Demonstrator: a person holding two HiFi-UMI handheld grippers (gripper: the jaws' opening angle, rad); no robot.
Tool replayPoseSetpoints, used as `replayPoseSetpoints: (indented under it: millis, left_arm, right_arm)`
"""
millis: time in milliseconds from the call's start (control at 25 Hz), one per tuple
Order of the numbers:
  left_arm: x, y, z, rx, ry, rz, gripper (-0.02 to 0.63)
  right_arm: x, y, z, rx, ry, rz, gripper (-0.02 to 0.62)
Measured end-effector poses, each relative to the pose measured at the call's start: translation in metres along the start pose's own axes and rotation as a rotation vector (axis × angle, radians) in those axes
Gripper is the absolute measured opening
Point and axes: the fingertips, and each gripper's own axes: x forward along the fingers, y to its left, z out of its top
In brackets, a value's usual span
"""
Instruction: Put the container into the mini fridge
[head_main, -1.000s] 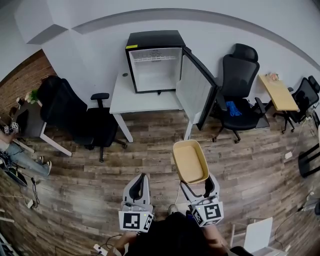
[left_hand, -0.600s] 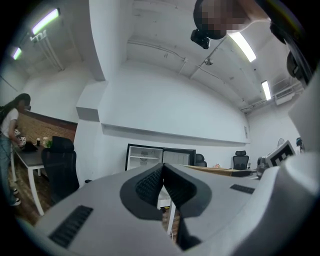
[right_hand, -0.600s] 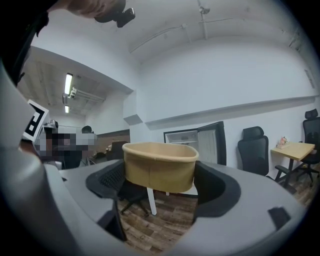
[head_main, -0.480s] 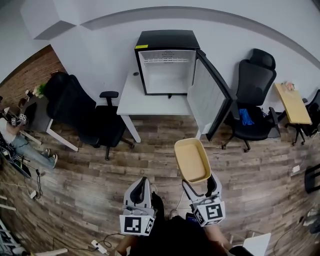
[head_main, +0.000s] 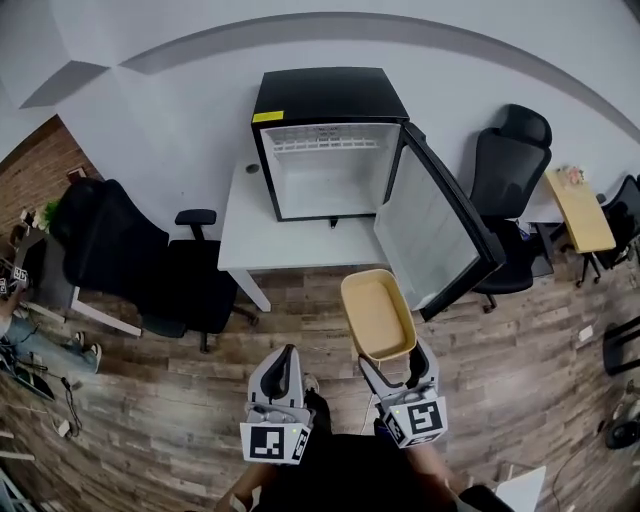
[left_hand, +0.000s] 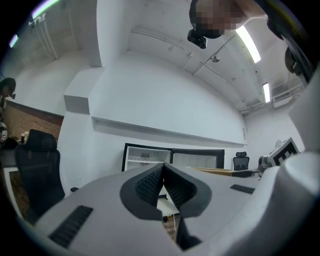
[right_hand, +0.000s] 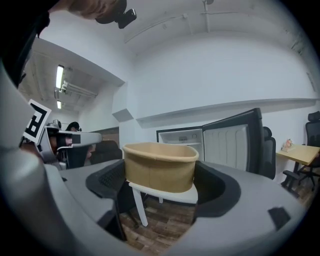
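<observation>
A tan paper container is held level over the wooden floor, with my right gripper shut on its near end. The black mini fridge stands on a white table ahead, its white inside empty and its door swung wide to the right. My left gripper hangs beside the right one, jaws shut on nothing. In the left gripper view the fridge shows just past the jaw tips.
A black office chair stands left of the table, another black chair right of the fridge door. A small wooden table is at the far right. A seated person is at the far left edge.
The fridge and table have grown larger and come closer in the head view. The container stays gripped in the right gripper, now nearer the table's front edge.
</observation>
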Motion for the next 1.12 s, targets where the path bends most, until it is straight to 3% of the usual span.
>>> replayPoseSetpoints:
  millis: [240,440,1120]
  left_arm:
    - [0.083,0.063,0.016,0.015,-0.018,-0.089,0.009]
    - [0.124,0.099,0.020,-0.005,-0.029,-0.118,0.009]
    - [0.260,0.134,0.014,-0.017,-0.030,-0.125,0.009]
  right_arm:
    - [0.100,-0.011,0.028,0.005,-0.027,-0.079,0.445]
    - [0.162,-0.026,0.038,0.002,-0.029,-0.130,0.445]
    - [0.334,-0.132,0.062,-0.022,-0.054,-0.195,0.445]
